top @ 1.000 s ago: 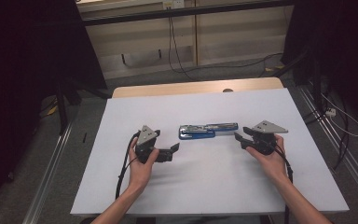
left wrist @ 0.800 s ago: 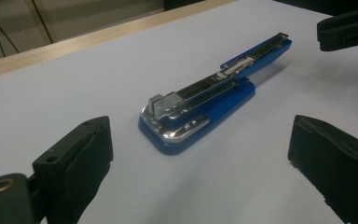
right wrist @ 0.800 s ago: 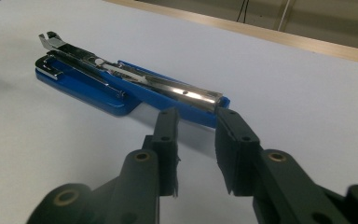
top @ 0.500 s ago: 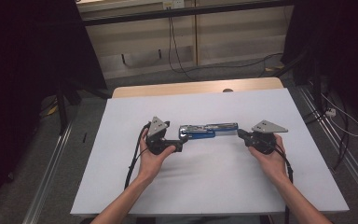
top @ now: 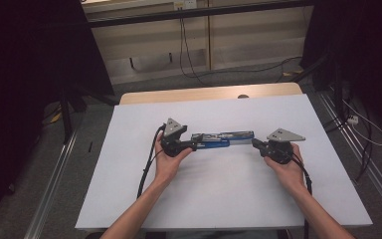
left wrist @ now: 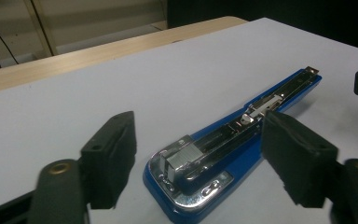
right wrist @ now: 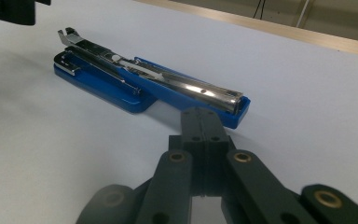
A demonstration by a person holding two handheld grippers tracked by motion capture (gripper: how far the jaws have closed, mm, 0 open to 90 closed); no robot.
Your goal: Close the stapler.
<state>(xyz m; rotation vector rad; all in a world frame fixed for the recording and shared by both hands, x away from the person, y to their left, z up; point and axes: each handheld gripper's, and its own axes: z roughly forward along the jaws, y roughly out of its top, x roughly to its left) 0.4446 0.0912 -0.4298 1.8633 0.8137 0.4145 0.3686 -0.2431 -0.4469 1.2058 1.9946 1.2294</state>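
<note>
One blue stapler (top: 222, 139) lies flat on the white worktop (top: 219, 199), opened out lengthwise, its chrome magazine showing along the top. It sits about mid-worktop, running left to right between the two grippers.

Two grippers, one in each hand. Left gripper (top: 191, 145): in the left gripper view its two black jaws stand apart on either side of the stapler's rounded end (left wrist: 186, 179); the jaws have just been closing, with that end between them, but a gap shows on both sides and the pads do not press on it. The left hand (top: 166, 162) rests on the worktop behind it.

Right gripper (top: 255, 143): jaws pressed together, nothing between them. In the right gripper view the closed tips sit just beside the stapler's other end (right wrist: 235, 109); whether they touch it I cannot tell. The right hand (top: 288, 169) lies on the worktop.

One cable trails from each gripper, two in all. One strip of bare wood (top: 209, 93) shows along the worktop's far edge.
</note>
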